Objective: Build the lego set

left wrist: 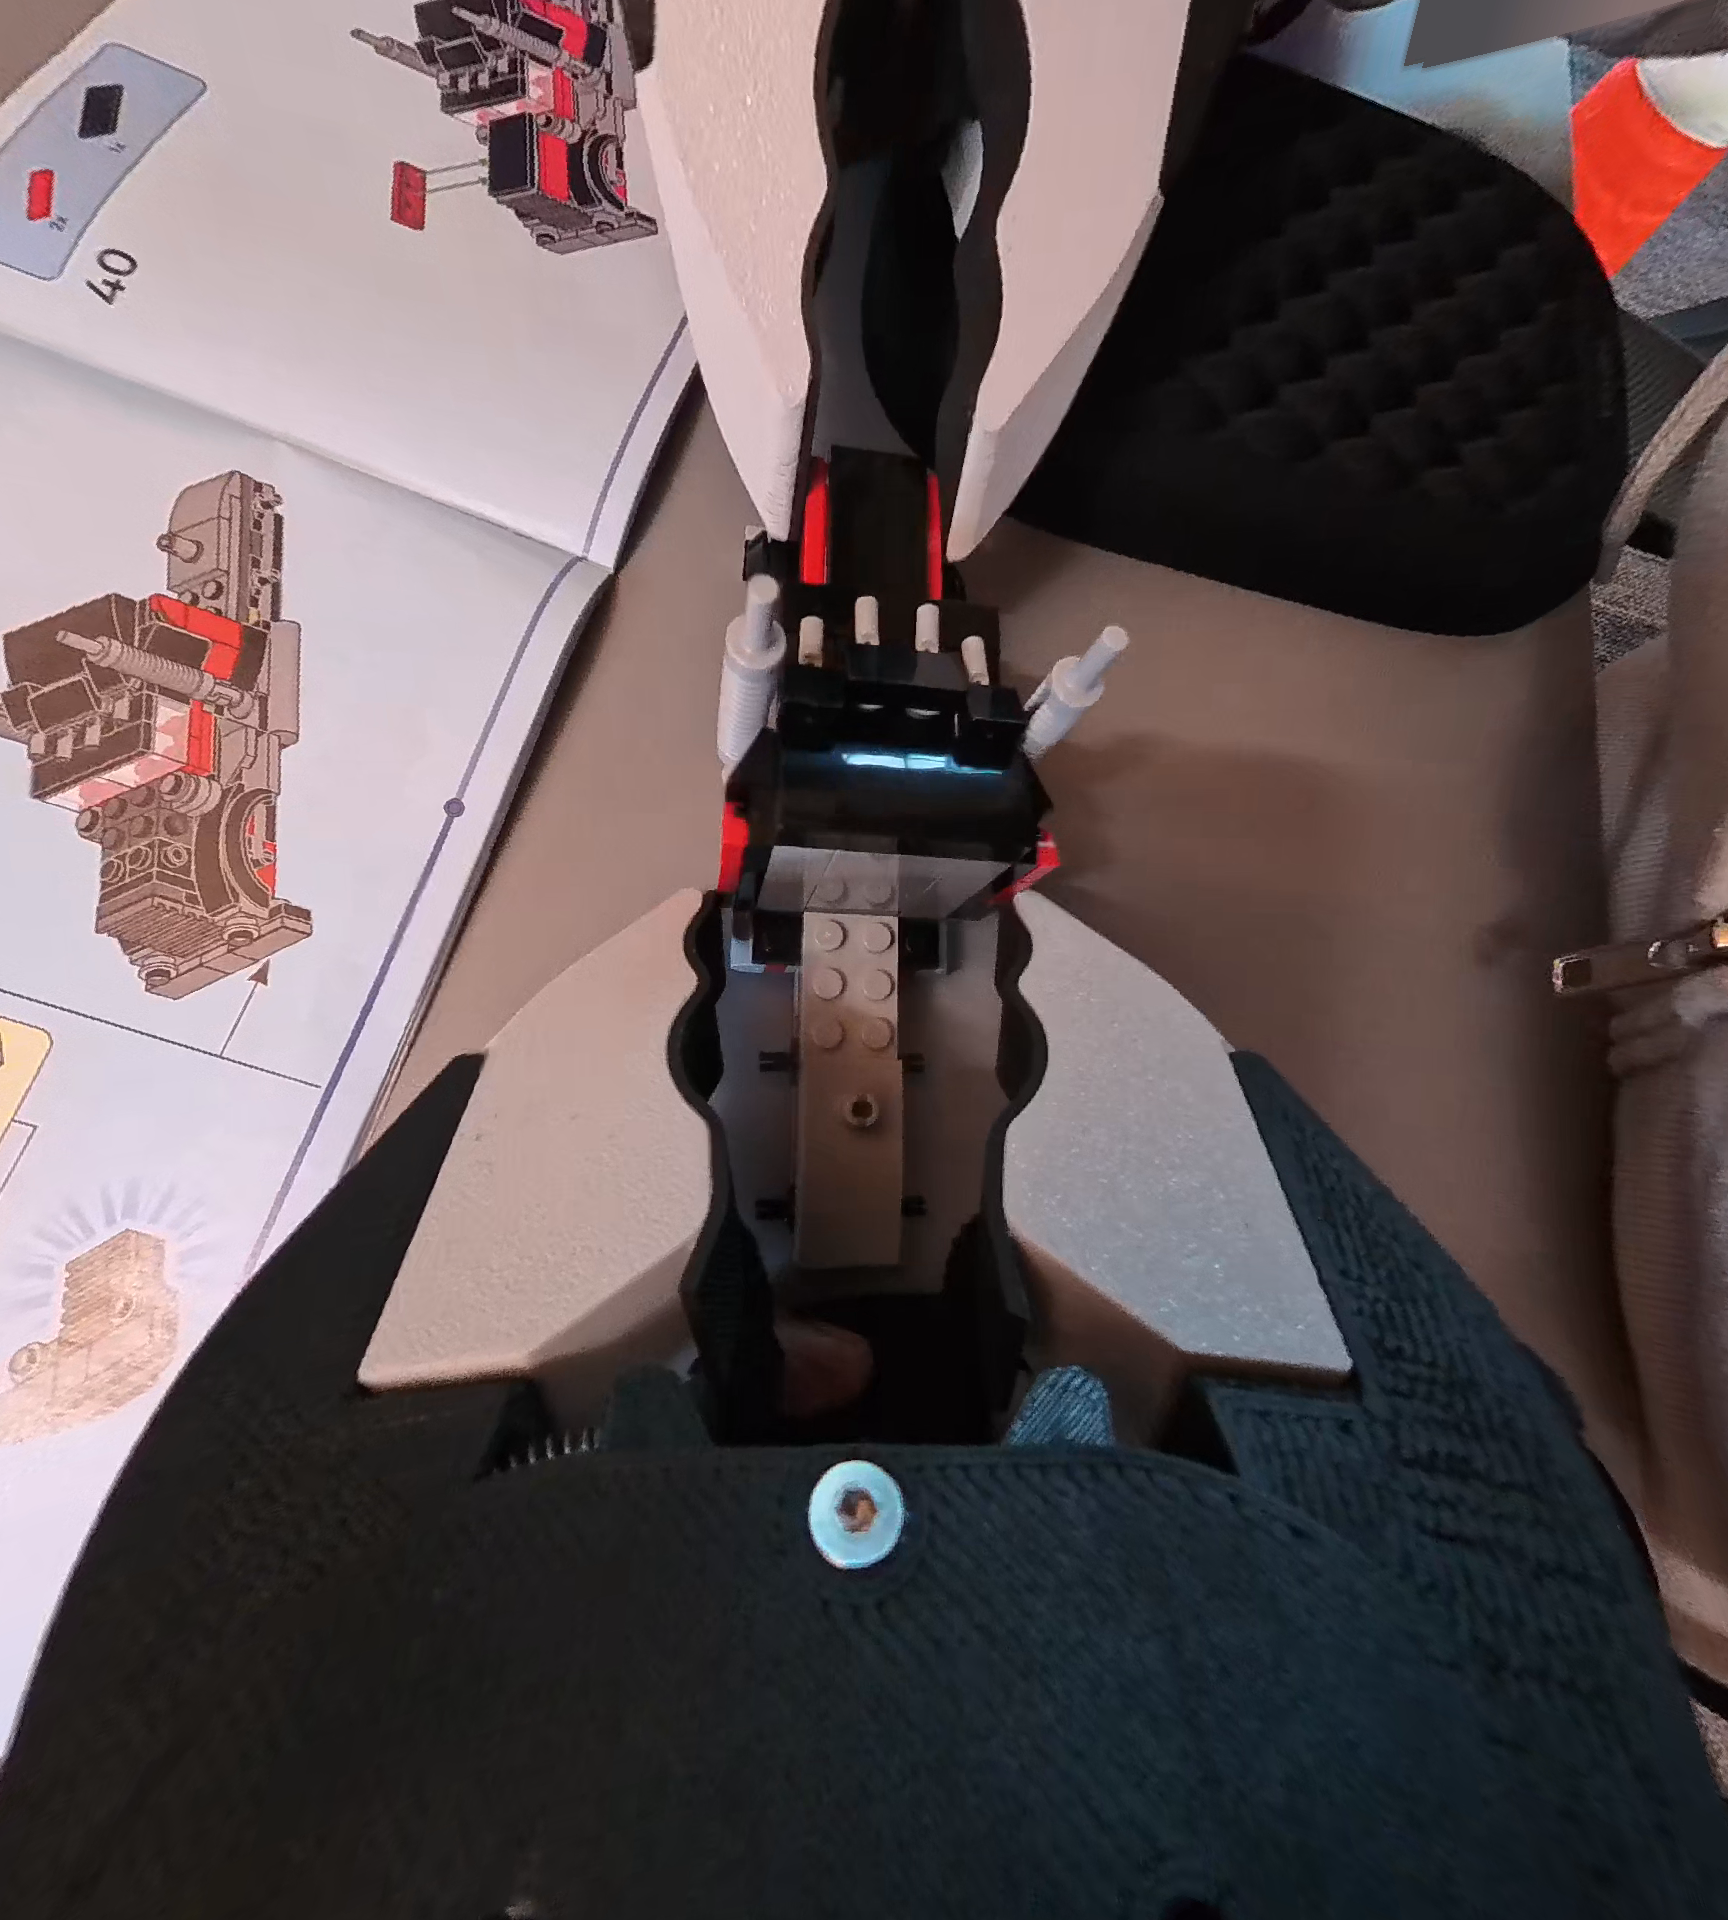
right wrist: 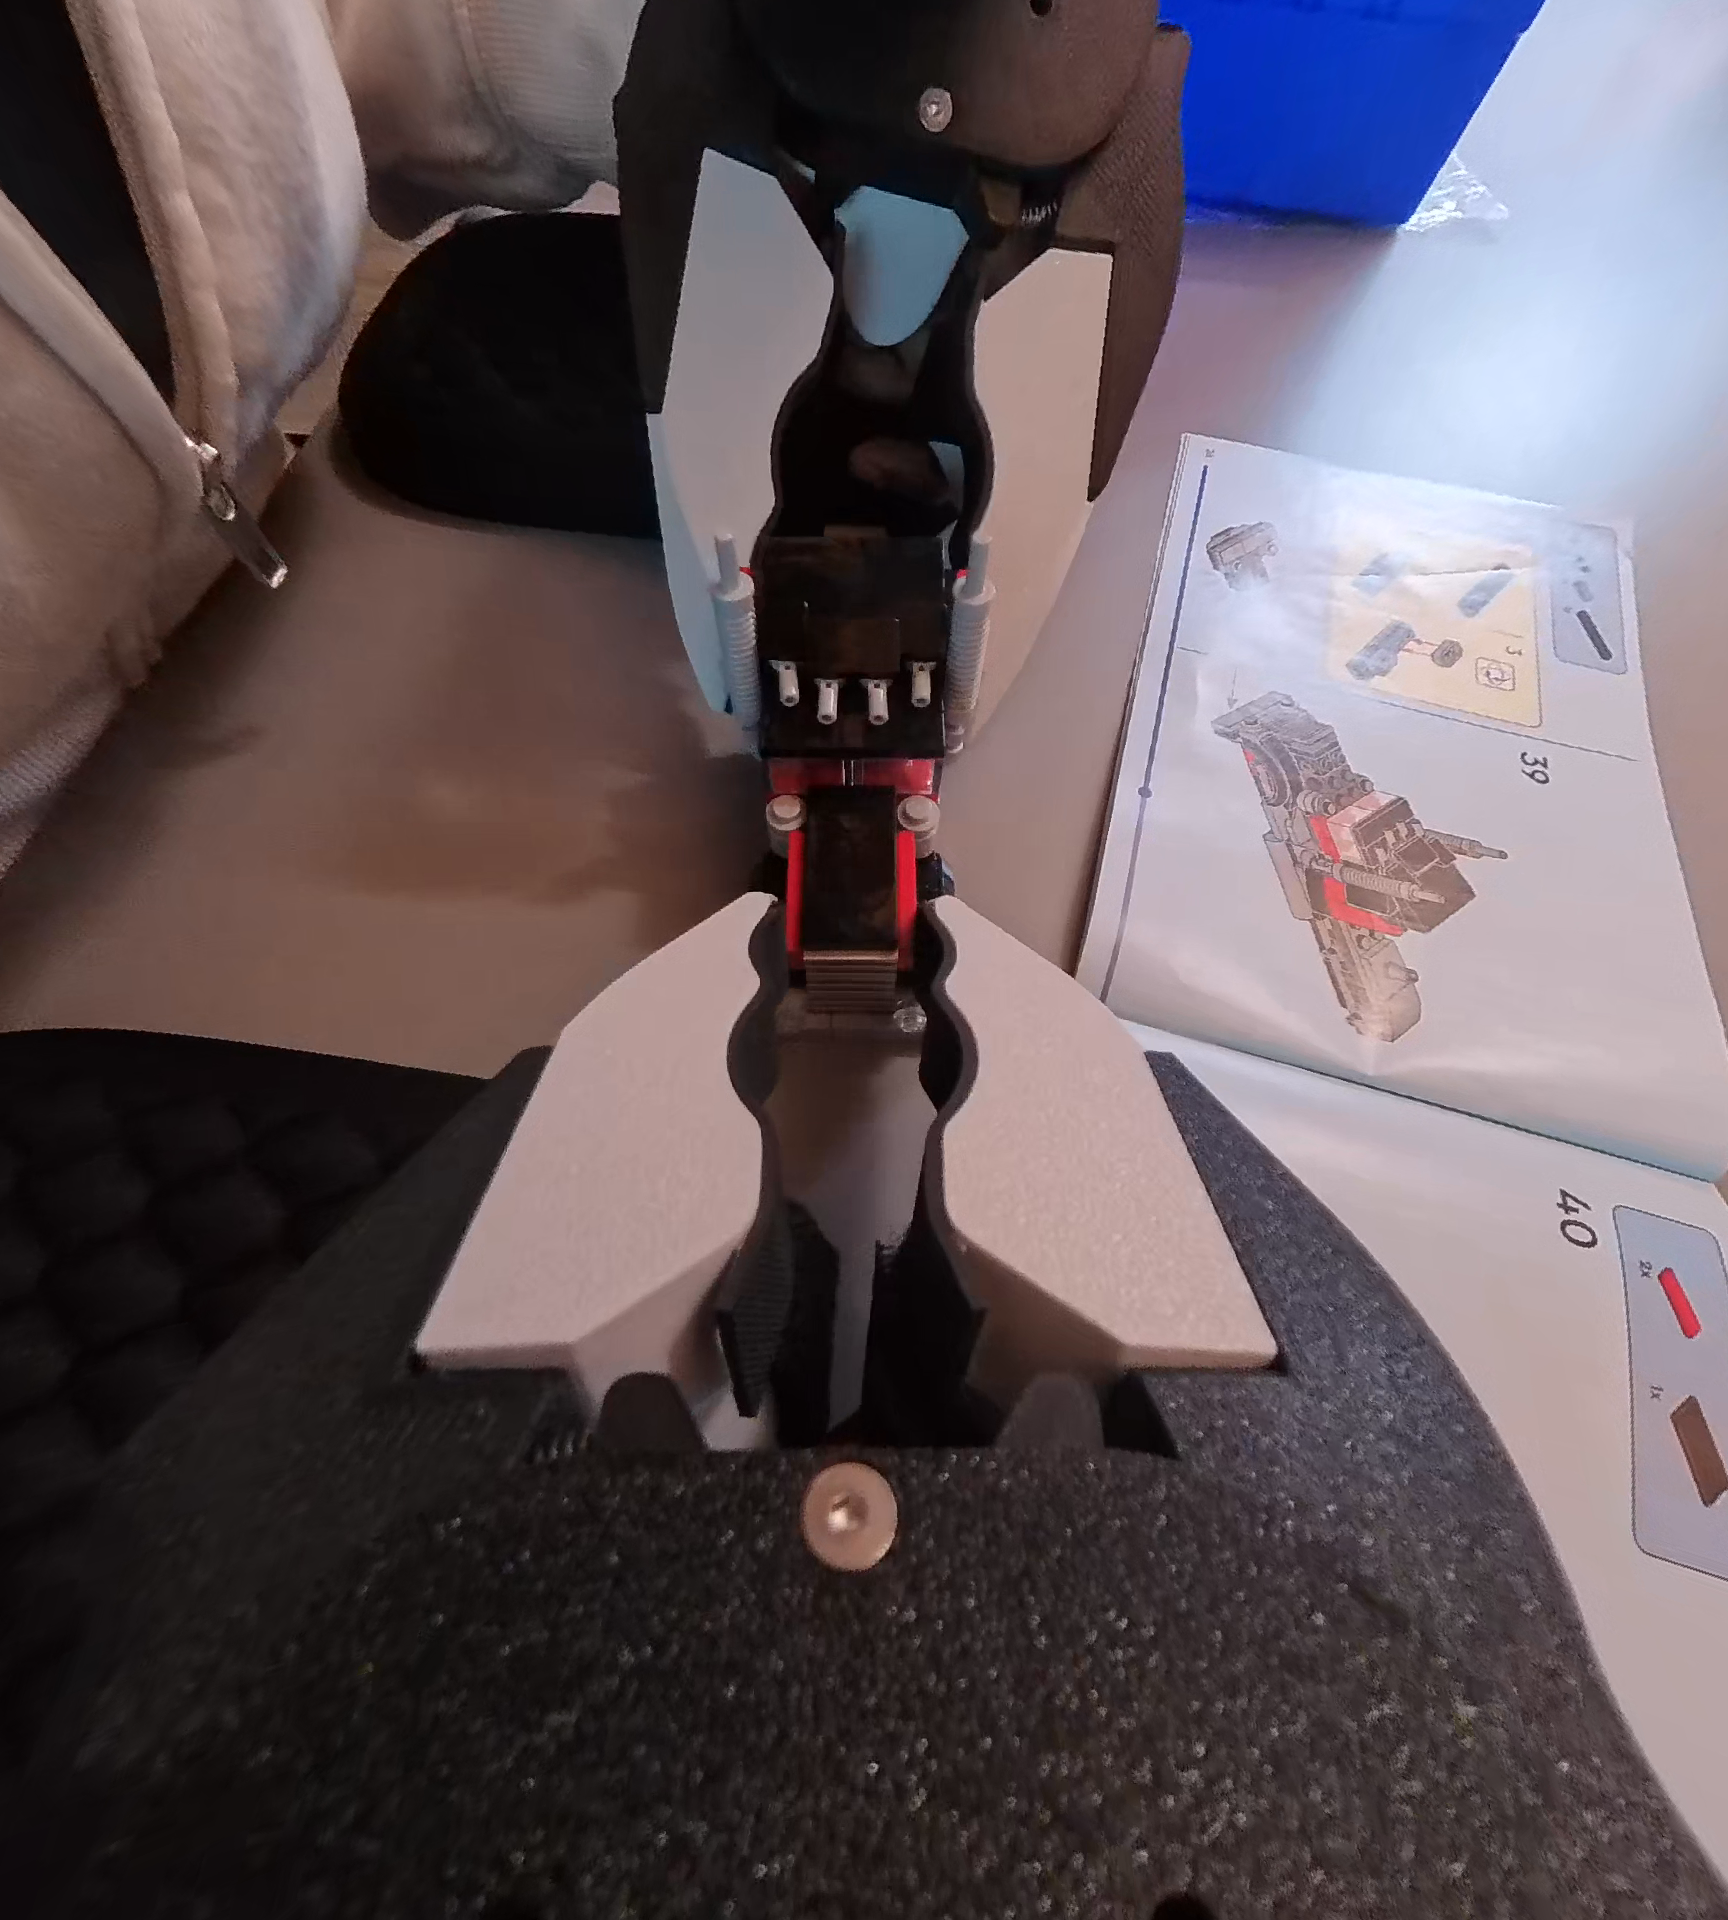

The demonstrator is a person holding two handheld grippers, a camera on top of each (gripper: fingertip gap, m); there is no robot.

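A black, red and grey lego model [left wrist: 881,790] with light grey pins and two ribbed grey rods is held in the air between both grippers. My left gripper [left wrist: 855,925] is shut on its grey studded end. My right gripper [left wrist: 870,530] comes in from the top of the left wrist view, shut on the black and red end. In the right wrist view my right gripper [right wrist: 849,914] grips the red and black end of the model [right wrist: 849,665], and my left gripper [right wrist: 849,707] holds the far end. An open instruction booklet [left wrist: 216,520] lies beside them.
The booklet [right wrist: 1411,831] lies on the beige table to the right in the right wrist view. A black foam pad [left wrist: 1359,364] lies under the right gripper. A beige zipped jacket [left wrist: 1722,1039] is close by. A blue bin [right wrist: 1338,104] stands at the back.
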